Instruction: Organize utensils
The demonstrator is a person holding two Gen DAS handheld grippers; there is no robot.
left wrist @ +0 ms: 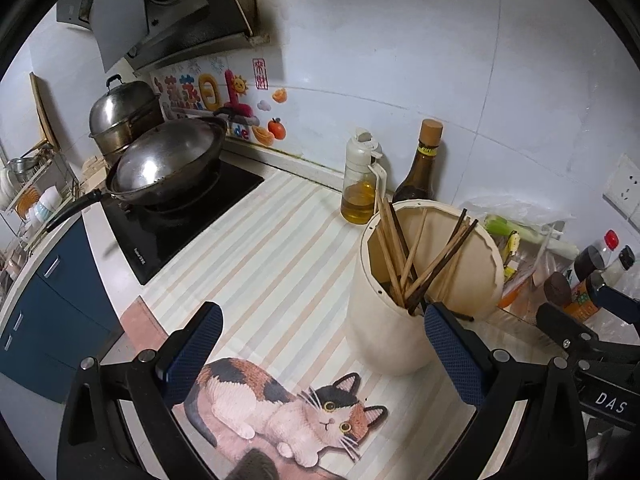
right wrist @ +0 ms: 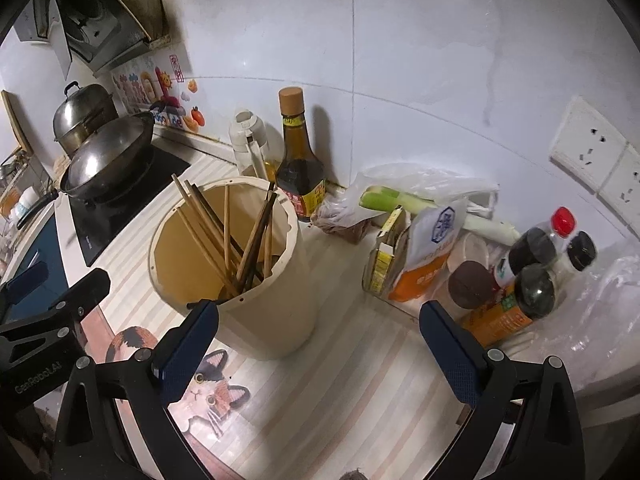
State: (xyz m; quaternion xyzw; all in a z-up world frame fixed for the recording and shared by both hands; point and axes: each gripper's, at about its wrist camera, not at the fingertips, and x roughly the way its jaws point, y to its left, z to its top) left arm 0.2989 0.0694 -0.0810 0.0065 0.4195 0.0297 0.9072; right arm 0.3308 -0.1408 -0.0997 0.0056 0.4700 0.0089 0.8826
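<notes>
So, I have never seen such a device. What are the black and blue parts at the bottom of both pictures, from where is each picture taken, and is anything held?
Those parts are two hand-held grippers; a person carries one in each hand. Each has a camera looking forward along its two blue-padded fingers. One picture comes from the left gripper, the other from the right gripper. Both stand open and hold nothing.

Both look down on a kitchen counter with a striped mat that has a cat picture. On it stands a cream holder with chopsticks inside. Behind it are an oil bottle and a dark sauce bottle. A wok sits on the stove, and more bottles and food packets lie at the right.
</notes>
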